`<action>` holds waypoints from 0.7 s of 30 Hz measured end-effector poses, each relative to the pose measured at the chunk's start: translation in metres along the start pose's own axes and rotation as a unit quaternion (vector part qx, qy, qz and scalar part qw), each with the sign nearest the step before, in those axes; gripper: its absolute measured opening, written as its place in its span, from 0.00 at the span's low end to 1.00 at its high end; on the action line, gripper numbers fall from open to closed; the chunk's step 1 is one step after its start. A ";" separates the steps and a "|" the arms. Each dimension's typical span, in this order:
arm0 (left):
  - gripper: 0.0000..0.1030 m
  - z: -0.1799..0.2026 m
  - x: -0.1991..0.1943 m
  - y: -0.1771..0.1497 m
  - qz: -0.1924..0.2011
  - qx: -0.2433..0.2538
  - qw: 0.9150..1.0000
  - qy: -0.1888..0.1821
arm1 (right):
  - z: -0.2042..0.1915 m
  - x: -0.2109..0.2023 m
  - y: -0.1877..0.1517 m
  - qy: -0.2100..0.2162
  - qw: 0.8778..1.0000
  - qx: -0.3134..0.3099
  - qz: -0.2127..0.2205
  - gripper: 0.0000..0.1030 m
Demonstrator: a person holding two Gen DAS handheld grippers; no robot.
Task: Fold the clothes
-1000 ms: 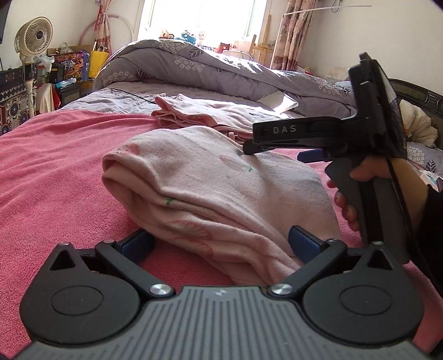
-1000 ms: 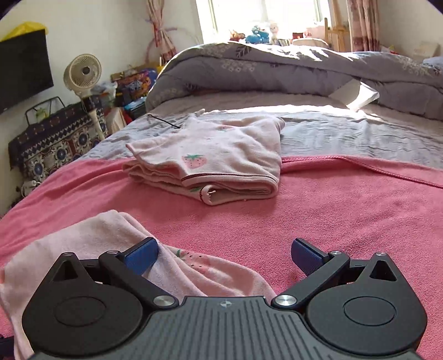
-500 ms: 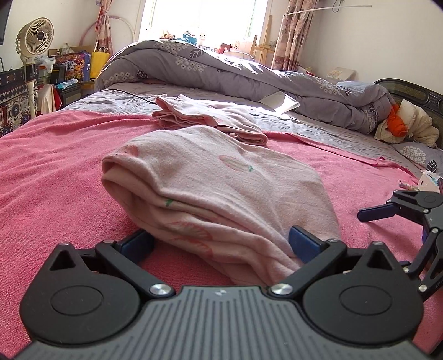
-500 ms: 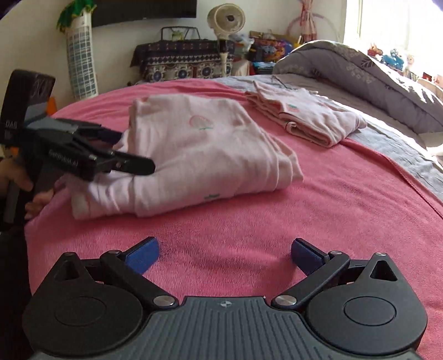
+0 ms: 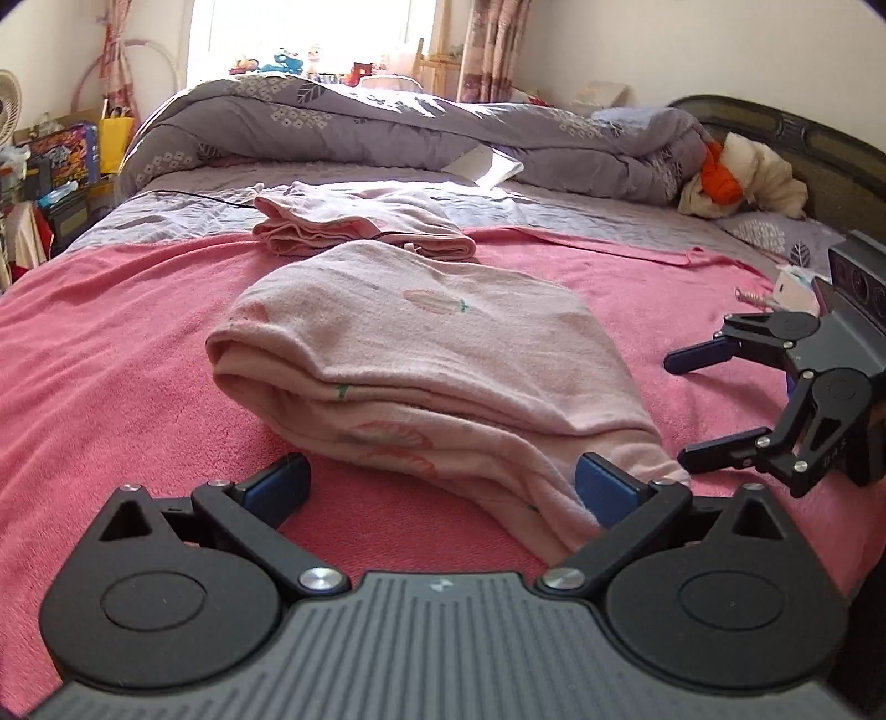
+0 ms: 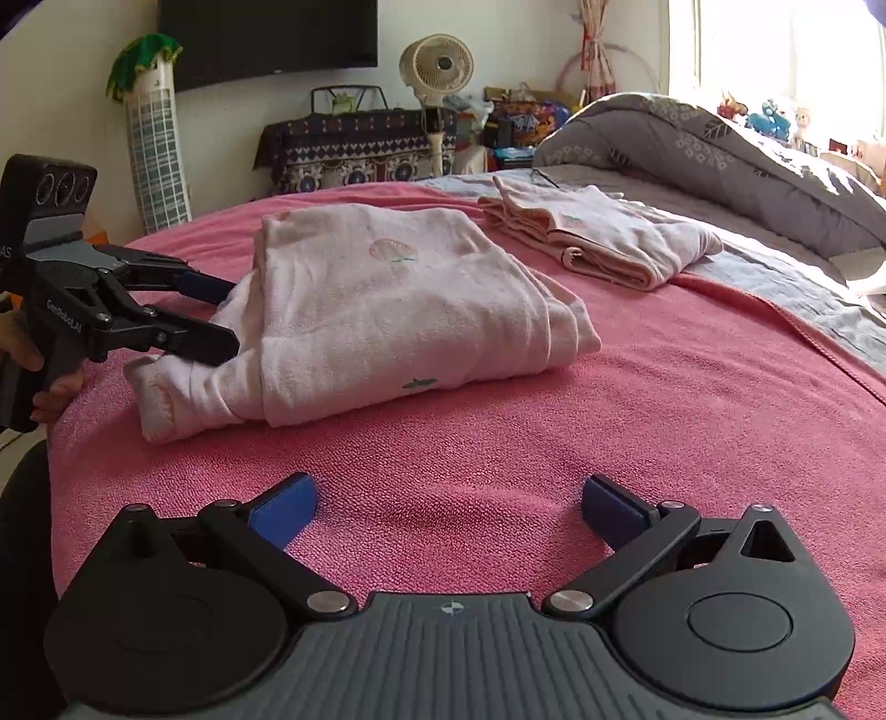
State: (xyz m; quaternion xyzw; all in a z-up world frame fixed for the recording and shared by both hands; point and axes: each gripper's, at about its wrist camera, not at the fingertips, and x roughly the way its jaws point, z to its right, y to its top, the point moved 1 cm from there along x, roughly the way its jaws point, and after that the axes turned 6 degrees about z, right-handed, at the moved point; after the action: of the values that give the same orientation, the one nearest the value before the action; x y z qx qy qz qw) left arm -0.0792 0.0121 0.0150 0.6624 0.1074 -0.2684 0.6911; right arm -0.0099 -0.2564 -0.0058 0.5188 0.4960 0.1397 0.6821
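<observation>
Blanket [image 6: 692, 421], pink terry, covers the near bed; its far hem at 1 o'clock gives way to a grey sheet [image 6: 797, 271]. Bare pink stretch lies between the right gripper [image 6: 448, 507] and the folded pink garment [image 6: 398, 299], and more at 3 o'clock. Right gripper: fingers spread wide, nothing between them. Left gripper [image 5: 443, 482]: fingers likewise spread, straddling the near corner of the garment [image 5: 421, 376]; right pad touches cloth or sits just beside it, cannot tell which. Neither clamps.

Garment sits mid-blanket, layered edges facing the left gripper. Second folded pink garment [image 5: 360, 221] lies beyond it at 12 o'clock, across the blanket hem.

Writing: "GenRobot.AI" along the left gripper body [image 6: 127, 315] in the right wrist view; "DAS" partly readable on the right gripper [image 5: 775, 399] in the left wrist view.

Right view alone shows a hand [image 6: 50, 382] on the left handle, a fan [image 6: 437, 66] and a dark screen [image 6: 266, 33]. Left view alone shows the headboard [image 5: 786, 133] and window [image 5: 310, 27].
</observation>
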 end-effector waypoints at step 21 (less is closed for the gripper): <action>0.99 -0.016 0.013 -0.005 -0.021 0.043 0.995 -0.090 | 0.001 0.003 0.000 -0.005 1.000 -0.001 0.001 1.00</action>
State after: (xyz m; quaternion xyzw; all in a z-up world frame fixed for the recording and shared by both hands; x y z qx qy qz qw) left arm -0.0677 0.0245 0.0025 0.6622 0.0468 -0.3455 0.6633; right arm -0.0076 -0.2553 -0.0076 0.5197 0.4916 0.1383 0.6850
